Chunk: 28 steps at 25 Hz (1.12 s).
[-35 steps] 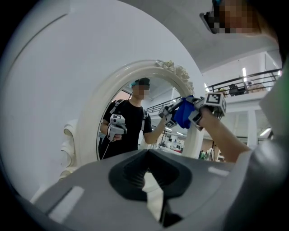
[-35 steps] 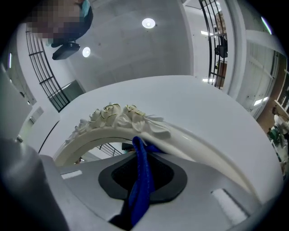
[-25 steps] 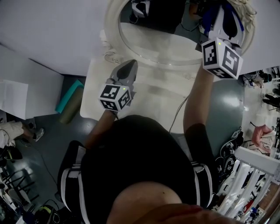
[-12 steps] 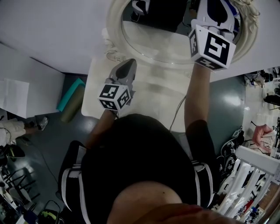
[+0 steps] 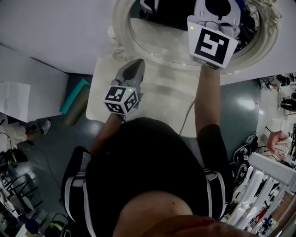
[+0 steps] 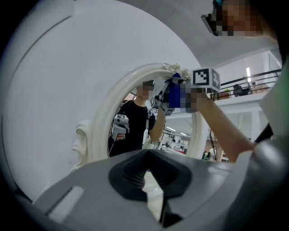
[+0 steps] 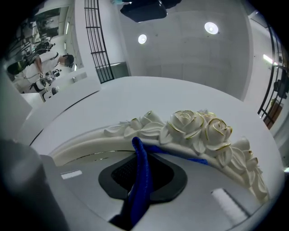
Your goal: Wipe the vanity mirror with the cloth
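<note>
From above, the person stands at a white tabletop (image 5: 162,99) with an oval vanity mirror (image 5: 121,28) in a cream carved frame at its far edge. The right tool (image 5: 217,5) is raised to the upper right of the glass, its marker cube (image 5: 210,42) facing up. The left tool (image 5: 135,65) hangs low over the tabletop, near the mirror's lower left rim and apart from it. A thin cable (image 5: 187,118) trails across the tabletop between the two arms

In the left gripper view the jaws are closed together with nothing between them, pointing at the mirror from just in front. The glass reflects the person, and the other arm reaches up to the top of the frame with a scrap of blue cloth (image 6: 176,77) showing there

In the right gripper view the jaws are clamped on the blue cloth, which runs up between them as a folded band and bends over onto the frame, touching it just below the carved roses (image 7: 198,128) at the crown
</note>
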Each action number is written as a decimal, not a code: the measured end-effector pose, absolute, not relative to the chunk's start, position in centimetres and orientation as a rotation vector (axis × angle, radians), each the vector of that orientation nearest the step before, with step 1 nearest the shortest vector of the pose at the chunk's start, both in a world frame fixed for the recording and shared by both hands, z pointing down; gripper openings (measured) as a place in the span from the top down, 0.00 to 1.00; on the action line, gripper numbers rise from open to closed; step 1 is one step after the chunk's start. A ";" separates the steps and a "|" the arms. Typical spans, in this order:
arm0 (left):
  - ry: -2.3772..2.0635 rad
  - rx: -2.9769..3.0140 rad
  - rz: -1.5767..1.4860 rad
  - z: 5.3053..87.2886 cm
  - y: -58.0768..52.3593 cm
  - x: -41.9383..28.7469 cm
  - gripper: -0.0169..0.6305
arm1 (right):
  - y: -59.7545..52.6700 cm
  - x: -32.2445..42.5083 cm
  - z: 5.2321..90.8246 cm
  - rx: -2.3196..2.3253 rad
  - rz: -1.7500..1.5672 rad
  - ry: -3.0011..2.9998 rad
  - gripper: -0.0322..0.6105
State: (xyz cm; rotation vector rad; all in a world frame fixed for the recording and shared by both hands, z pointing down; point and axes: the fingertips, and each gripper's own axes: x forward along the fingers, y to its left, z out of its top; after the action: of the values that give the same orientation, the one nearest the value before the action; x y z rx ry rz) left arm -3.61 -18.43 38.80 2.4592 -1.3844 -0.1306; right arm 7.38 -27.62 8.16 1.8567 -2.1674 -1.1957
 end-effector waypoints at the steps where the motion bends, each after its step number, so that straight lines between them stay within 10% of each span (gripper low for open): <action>1: -1.386 2.458 -0.131 38.8 -18.5 -3.6 0.96 | -27.6 7.1 8.3 1.843 -1.200 -2.166 0.88; 28: -1.507 2.394 -0.146 38.7 -18.8 -8.3 0.96 | -28.7 -0.8 13.5 1.617 -1.277 -2.135 0.88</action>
State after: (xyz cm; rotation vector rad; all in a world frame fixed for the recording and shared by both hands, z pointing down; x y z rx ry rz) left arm -8.29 -18.75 38.70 2.3943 -1.5070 -0.1465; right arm -0.77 -28.66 13.51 1.6175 -2.1355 -1.2770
